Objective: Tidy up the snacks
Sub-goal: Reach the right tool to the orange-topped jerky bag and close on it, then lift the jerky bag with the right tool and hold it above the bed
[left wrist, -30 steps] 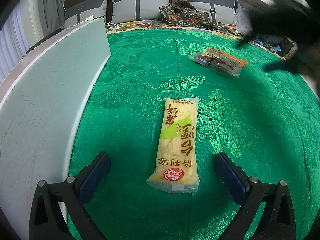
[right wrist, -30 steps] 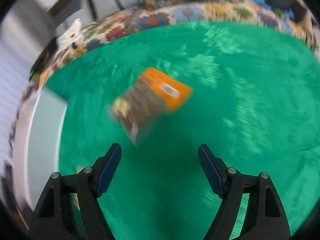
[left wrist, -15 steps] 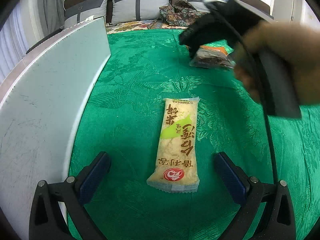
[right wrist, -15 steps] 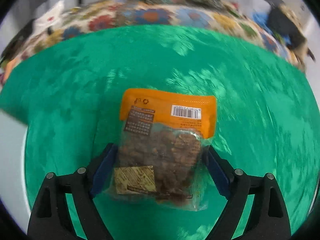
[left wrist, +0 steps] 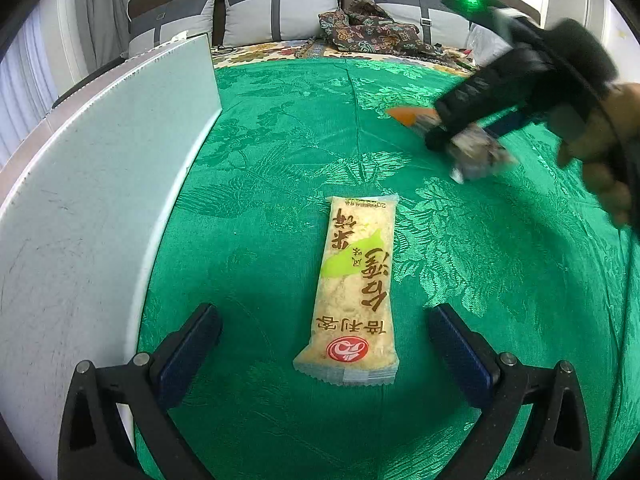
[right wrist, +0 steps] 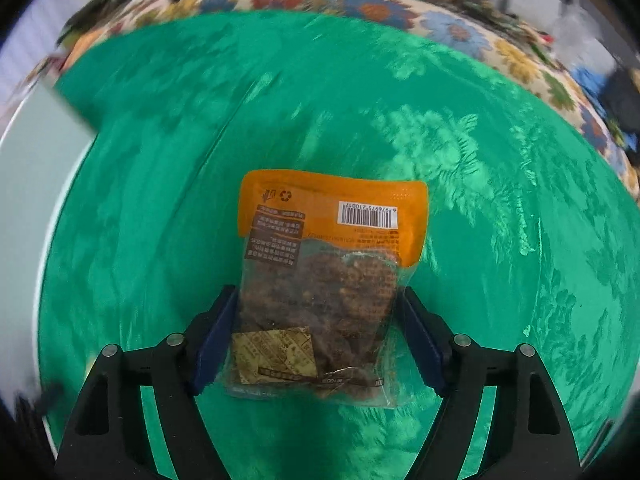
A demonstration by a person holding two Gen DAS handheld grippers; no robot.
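A long yellow rice-cracker packet point(left wrist: 354, 292) lies on the green cloth point(left wrist: 280, 168), its near end between the fingers of my open left gripper point(left wrist: 324, 354), which touch nothing. My right gripper point(right wrist: 316, 336) has its blue pads against both sides of a clear snack bag with an orange top point(right wrist: 328, 264); it holds the bag's lower half. In the left wrist view the right gripper point(left wrist: 460, 140) and that bag point(left wrist: 476, 152) show blurred at the far right, above the cloth.
A pale flat board point(left wrist: 92, 184) stands along the left side of the cloth; it also shows in the right wrist view point(right wrist: 28, 184). Grey cushions point(left wrist: 280, 12) and patterned fabric point(left wrist: 372, 32) lie beyond the cloth's far edge.
My right gripper came down over the orange-topped bag and closed on it; the bag now sits deeper between the fingers and has shifted. The left gripper and yellow packet have not moved.
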